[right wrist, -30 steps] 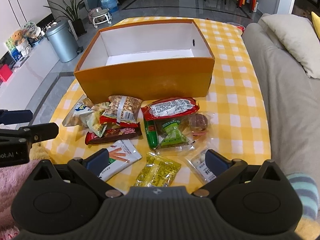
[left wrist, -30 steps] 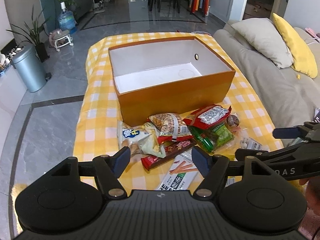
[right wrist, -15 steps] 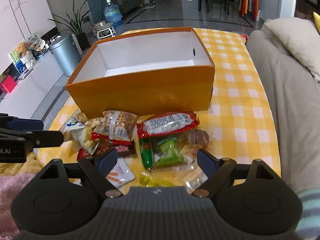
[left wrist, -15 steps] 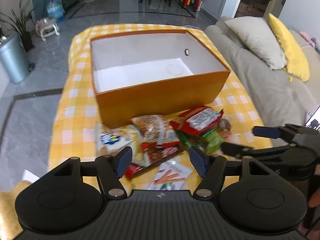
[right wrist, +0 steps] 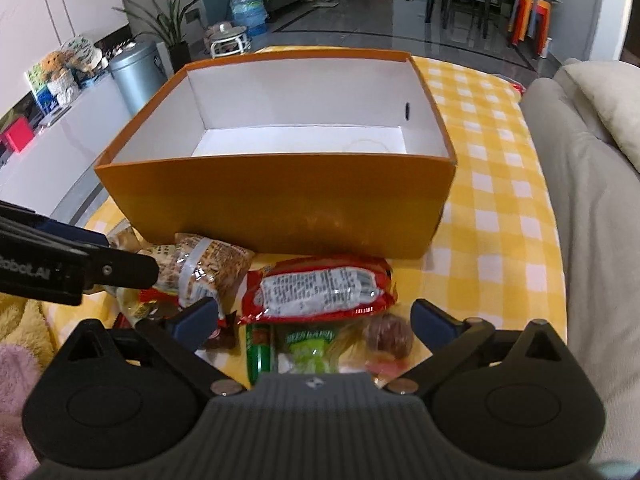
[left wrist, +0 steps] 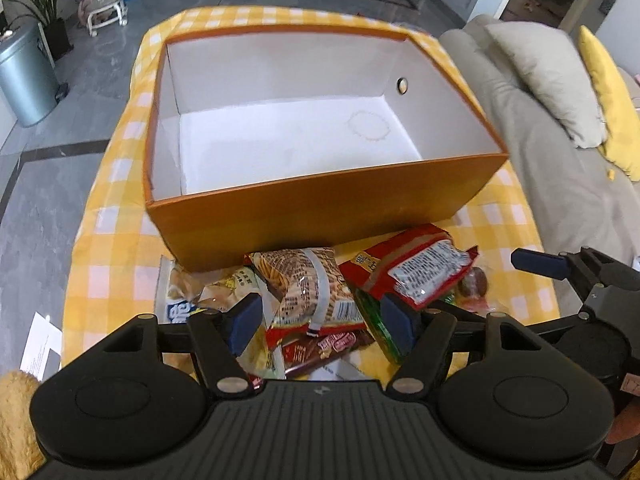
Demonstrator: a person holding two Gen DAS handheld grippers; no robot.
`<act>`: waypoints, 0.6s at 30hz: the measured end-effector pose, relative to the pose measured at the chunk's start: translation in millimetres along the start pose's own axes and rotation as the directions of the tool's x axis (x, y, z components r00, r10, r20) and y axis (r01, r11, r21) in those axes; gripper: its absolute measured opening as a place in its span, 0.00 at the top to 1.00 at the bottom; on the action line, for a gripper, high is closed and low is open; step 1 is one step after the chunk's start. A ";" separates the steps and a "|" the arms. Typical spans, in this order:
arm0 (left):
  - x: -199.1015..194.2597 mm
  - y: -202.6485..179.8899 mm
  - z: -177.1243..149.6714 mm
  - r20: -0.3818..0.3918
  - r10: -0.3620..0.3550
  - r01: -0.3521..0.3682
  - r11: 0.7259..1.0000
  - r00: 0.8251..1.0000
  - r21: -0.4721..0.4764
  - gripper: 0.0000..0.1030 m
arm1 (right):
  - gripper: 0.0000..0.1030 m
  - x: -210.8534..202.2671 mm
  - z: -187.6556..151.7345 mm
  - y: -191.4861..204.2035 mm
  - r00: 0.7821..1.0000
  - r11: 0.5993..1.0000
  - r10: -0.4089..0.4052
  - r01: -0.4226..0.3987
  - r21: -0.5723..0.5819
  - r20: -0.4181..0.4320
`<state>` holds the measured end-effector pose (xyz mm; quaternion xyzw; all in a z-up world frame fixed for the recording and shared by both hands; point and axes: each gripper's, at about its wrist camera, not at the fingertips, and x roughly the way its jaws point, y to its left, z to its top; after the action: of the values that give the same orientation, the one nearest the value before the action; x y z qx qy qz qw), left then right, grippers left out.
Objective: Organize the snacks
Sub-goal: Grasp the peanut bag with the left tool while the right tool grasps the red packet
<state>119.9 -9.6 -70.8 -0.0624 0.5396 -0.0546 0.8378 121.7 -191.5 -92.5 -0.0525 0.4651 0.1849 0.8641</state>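
Both grippers hang wide apart and hold nothing: the left gripper (left wrist: 322,322) over the noodle snack bag (left wrist: 310,284), the right gripper (right wrist: 314,320) over the red packet (right wrist: 320,288). These snacks lie near the orange box (left wrist: 320,208) on the yellow checked tablecloth (right wrist: 500,184).

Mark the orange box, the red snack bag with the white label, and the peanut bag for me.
orange box (right wrist: 280,208), right wrist view, on its near outer wall.
red snack bag (right wrist: 320,290), right wrist view, on its white label.
peanut bag (left wrist: 310,284), left wrist view, on the middle of its clear front.
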 end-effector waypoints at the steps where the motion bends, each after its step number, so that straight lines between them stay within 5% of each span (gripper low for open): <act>1: 4.0 -0.1 2.3 -0.011 0.001 -0.001 1.000 1.000 -0.005 0.22 | 0.04 4.8 1.9 -0.7 1.000 1.000 0.000 0.000 -0.010 -0.007; 18: 59.8 -12.2 25.5 -0.147 0.117 -0.113 0.993 0.982 0.033 0.30 | 0.04 59.7 14.6 -4.4 0.996 0.999 0.024 -0.028 -0.047 -0.090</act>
<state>167.5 -30.0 -112.1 -0.0168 0.6028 -0.0173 0.7976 164.5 -175.6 -133.8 -0.0753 0.4993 0.2047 0.8385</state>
